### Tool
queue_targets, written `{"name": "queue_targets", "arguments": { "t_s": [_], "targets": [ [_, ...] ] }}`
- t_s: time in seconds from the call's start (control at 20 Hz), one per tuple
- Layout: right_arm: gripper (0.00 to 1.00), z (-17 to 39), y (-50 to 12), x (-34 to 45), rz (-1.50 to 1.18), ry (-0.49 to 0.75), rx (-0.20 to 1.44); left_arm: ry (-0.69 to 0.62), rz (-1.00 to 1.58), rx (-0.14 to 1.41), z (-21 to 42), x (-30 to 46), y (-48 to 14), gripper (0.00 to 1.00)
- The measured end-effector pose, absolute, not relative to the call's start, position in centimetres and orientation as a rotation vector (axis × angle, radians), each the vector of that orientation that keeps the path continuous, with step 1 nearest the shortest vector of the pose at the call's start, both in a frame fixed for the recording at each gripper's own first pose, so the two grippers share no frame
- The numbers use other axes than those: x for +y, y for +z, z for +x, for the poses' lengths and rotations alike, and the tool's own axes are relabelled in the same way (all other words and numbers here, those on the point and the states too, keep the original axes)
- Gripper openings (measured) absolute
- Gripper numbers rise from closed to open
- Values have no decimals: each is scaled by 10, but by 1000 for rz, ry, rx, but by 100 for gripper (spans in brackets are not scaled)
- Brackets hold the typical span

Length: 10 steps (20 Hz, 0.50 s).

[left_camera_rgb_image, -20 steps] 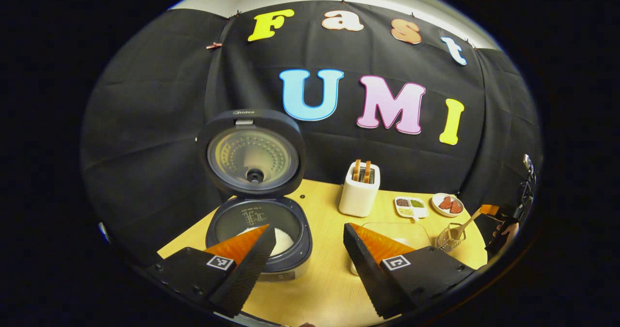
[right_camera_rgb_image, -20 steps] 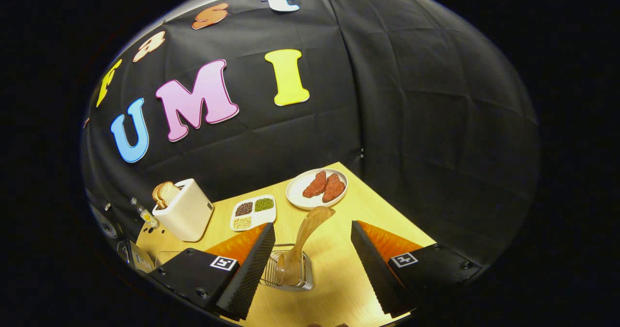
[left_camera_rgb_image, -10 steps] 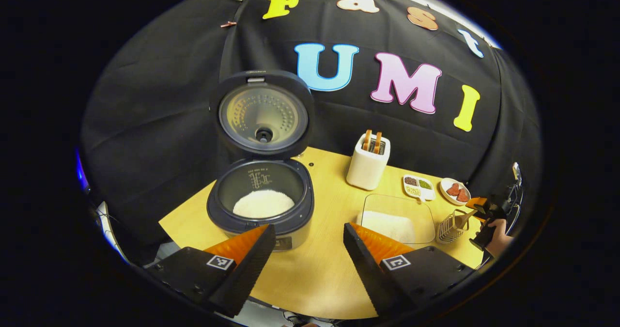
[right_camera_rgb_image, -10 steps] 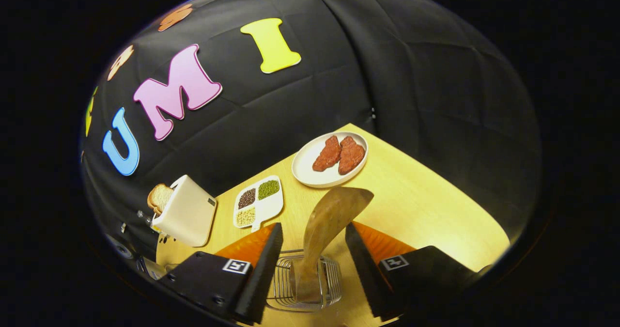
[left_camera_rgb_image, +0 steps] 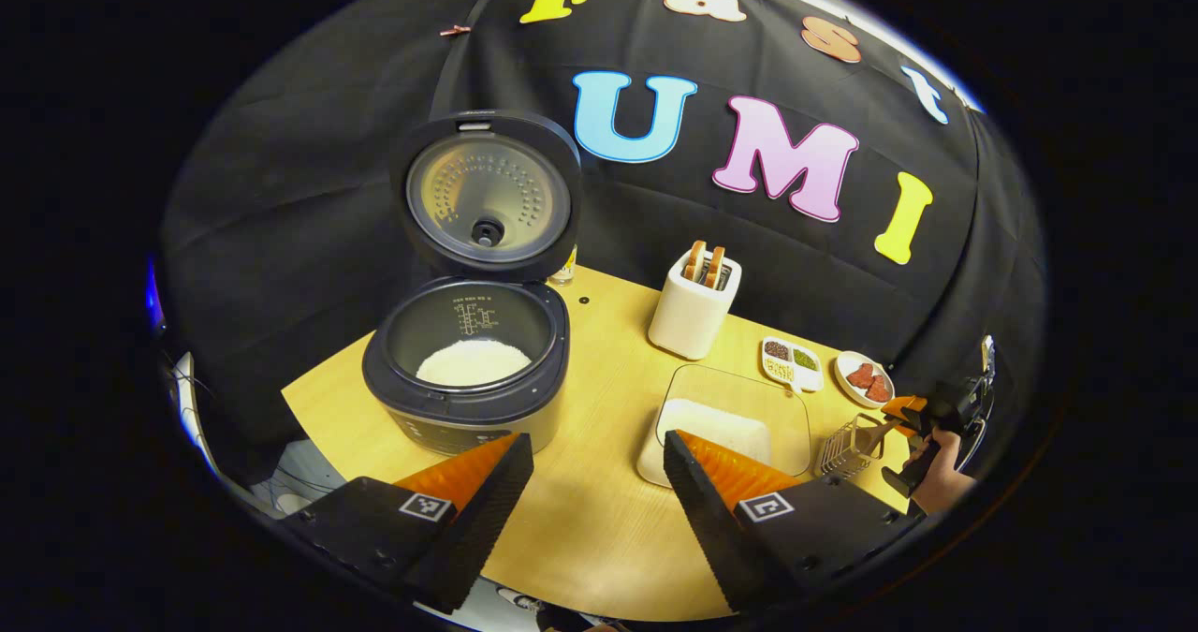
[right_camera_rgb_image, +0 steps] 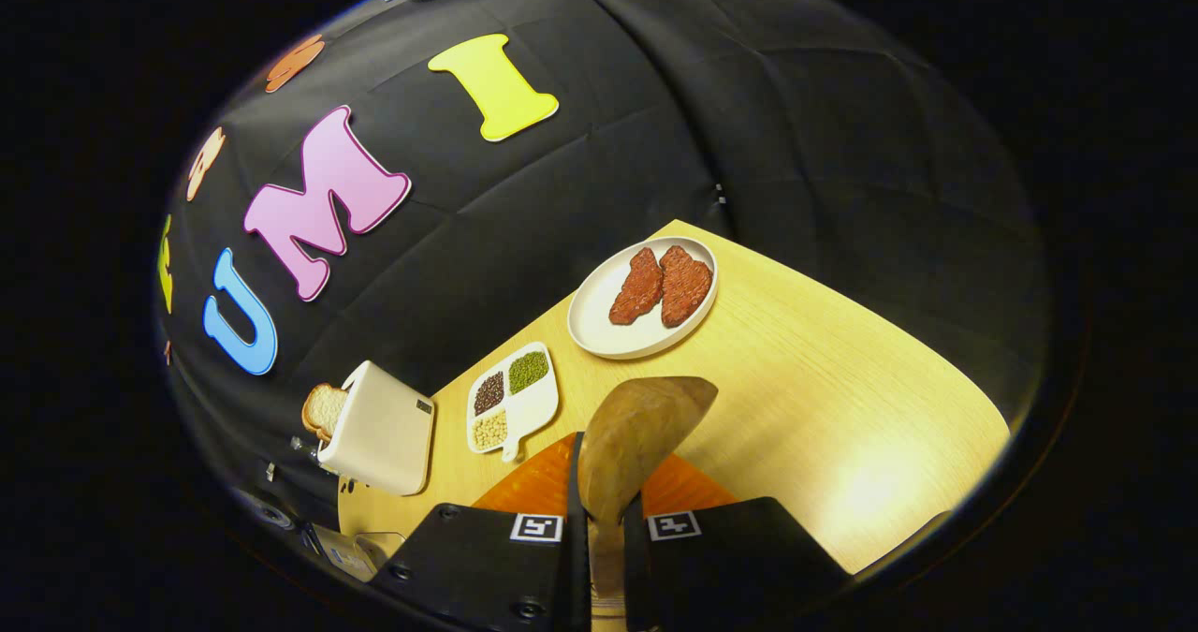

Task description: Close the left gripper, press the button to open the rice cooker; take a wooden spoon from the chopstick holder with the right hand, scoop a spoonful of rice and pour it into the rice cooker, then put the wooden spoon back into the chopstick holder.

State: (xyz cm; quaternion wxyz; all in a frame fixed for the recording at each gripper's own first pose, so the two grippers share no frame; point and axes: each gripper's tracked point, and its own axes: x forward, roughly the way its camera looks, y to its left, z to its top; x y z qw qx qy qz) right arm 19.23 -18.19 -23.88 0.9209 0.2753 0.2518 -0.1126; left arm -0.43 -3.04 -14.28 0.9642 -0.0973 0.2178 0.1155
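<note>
right tool point(right_camera_rgb_image: 606, 543): a second ago its fingers stood wide either side of the wooden spoon point(right_camera_rgb_image: 636, 440); now they are clamped on the handle, bowl end sticking up past the tips. spoon is secured, so the pick from the chopstick holder point(left_camera_rgb_image: 844, 447) looks done bar the lift.

left tool point(left_camera_rgb_image: 591, 468): spread wide, holding nothing, now pulled back from the rice cooker point(left_camera_rgb_image: 468, 370).

cooker lid up, white rice in the pot. just right of the cooker, a clear rice dish point(left_camera_rgb_image: 725, 421); holder just beyond that. behind the dish: toaster point(left_camera_rgb_image: 693, 302), bean tray point(left_camera_rgb_image: 791, 363), meat plate point(left_camera_rgb_image: 864, 381).

likely next: scoop from the dish. dish rim sits between spoon and cooker; tabletop point(left_camera_rgb_image: 599, 510) otherwise open.
</note>
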Motion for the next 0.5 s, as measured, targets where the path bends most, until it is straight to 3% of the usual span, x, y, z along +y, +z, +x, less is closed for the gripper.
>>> {"name": "queue_targets", "arguments": {
  "t_s": [0.5],
  "targets": [
    [16,189,-142,-172,558,-190,362,182,-147,402,-10,-28,-137,96]
  ]
}}
